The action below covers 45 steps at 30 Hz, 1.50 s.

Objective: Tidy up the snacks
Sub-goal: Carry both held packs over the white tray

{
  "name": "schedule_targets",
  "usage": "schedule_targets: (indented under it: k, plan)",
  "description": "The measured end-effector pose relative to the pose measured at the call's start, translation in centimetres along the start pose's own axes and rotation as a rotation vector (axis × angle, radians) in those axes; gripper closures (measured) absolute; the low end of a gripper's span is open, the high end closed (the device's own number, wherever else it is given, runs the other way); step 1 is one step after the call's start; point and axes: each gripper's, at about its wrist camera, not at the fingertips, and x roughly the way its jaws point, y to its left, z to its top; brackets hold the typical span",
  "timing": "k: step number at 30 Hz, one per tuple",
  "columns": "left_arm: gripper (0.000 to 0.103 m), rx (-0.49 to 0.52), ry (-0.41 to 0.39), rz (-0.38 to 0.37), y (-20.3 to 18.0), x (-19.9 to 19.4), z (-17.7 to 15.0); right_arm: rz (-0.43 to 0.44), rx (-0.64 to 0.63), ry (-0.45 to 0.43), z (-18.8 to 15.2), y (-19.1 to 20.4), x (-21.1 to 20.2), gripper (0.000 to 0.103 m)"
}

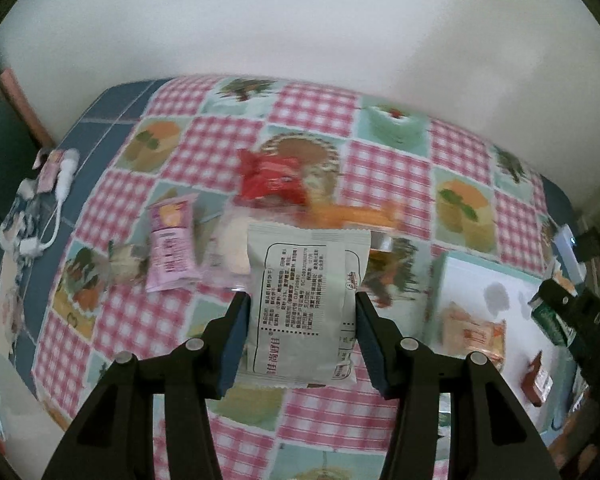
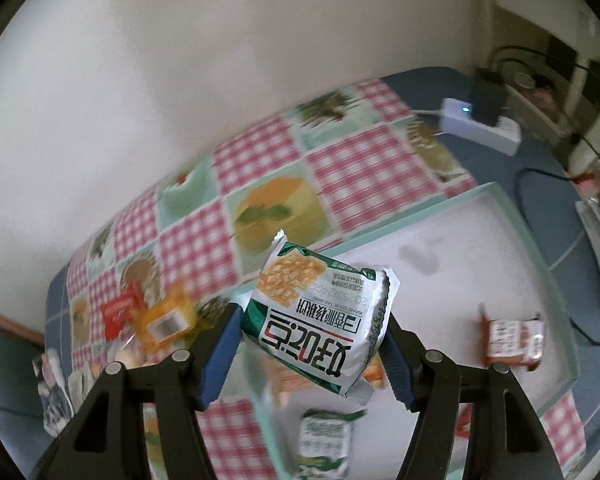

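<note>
Tray [image 2: 512, 216] with pale green rim lies on the checked tablecloth [image 1: 384, 168] and holds a red-brown packet [image 2: 514, 338], an orange packet [image 1: 474, 334] and a green-white packet [image 2: 326, 442]. Left gripper [image 1: 302, 308] clamps a grey packet [image 1: 306, 304]; right gripper [image 2: 312, 330] clamps a green cracker packet [image 2: 320, 320] above the tray.

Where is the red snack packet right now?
In the left wrist view, the red snack packet lies on the checked tablecloth beyond the held grey packet, just left of an orange wrapper.
</note>
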Motion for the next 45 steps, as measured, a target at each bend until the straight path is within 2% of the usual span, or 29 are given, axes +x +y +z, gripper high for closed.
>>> schedule_targets:
  k: [6, 8, 9, 16, 21, 26, 33, 43, 45]
  plan:
    - [0.050, 0.089, -0.015, -0.032, -4.8, -0.5, -0.7, -0.041, 0.083, -0.037, 1.6, -4.6, -1.4, 0.035]
    - [0.050, 0.125, -0.027, -0.044, -6.6, -0.8, -1.0, -0.045, 0.112, -0.046, 2.0, -6.1, -1.8, 0.035]
    - [0.050, 0.140, -0.031, -0.051, -7.3, -0.9, -1.2, -0.021, 0.164, -0.061, 2.3, -7.1, -2.1, 0.034]
    - [0.049, 0.238, -0.056, -0.107, -13.1, -0.9, -2.5, -0.053, 0.260, -0.090, 3.2, -12.7, -3.1, 0.035]
    - [0.049, 0.310, -0.063, -0.156, -17.6, 0.2, -3.9, -0.065, 0.283, -0.079, 3.3, -14.7, -2.5, 0.034]
    - [0.049, 0.389, -0.044, -0.175, -20.7, 1.9, -5.5, -0.073, 0.290, -0.040, 3.1, -15.5, -0.8, 0.034]
    - [0.049, 0.406, -0.024, -0.171, -21.3, 3.6, -6.1, -0.074, 0.277, -0.003, 2.9, -15.2, 0.8, 0.034]
    - [0.048, 0.373, 0.001, -0.191, -20.7, 4.3, -5.7, -0.078, 0.256, 0.030, 2.6, -14.2, 1.9, 0.034]
    - [0.038, 0.368, 0.009, -0.194, -20.5, 4.3, -5.6, -0.077, 0.254, 0.035, 2.5, -14.1, 2.1, 0.034]
